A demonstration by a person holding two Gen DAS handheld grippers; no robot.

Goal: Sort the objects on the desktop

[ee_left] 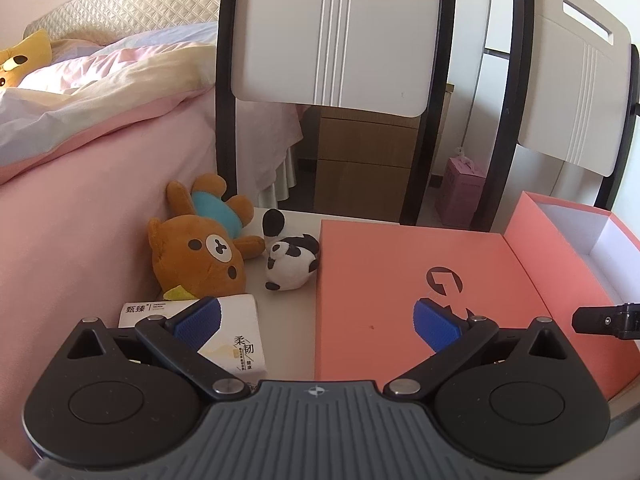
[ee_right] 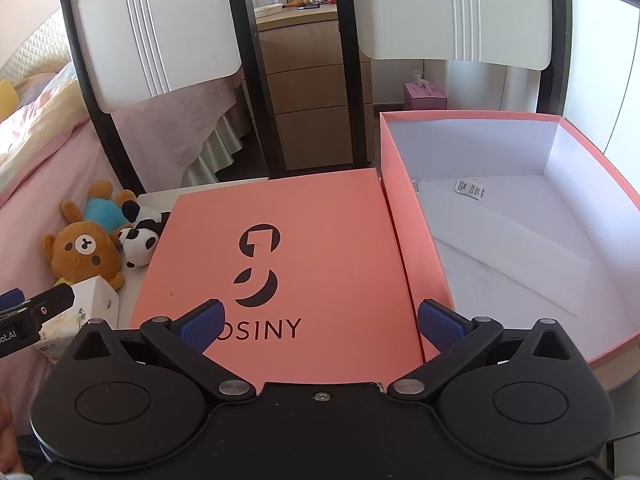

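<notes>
Bed [ee_left: 80,168] runs along my left side, pink cover, hard against the worktop [ee_left: 288,320]. Two white chair backs [ee_left: 340,32] stand behind the worktop.

Open pink box [ee_right: 416,240] sits on the right of the worktop, white inside, holding only a sheet of paper and a small sachet [ee_right: 470,190]. Its lid [ee_right: 304,264] lies flat just left of it, edges touching, logo side up.

Brown teddy bear [ee_left: 200,252] lies on its back at the far left corner, against the bed. Panda toy [ee_left: 290,258] is between the bear and the lid, touching both. White tissue pack [ee_left: 236,336] lies in front of the bear, nearest me.

My left gripper [ee_left: 316,324]: jaws wide, nothing held, hanging above the pack's right end and the lid's left edge. My right gripper [ee_right: 320,322]: jaws wide, nothing held, above the lid's near-right part and the seam with the box.
</notes>
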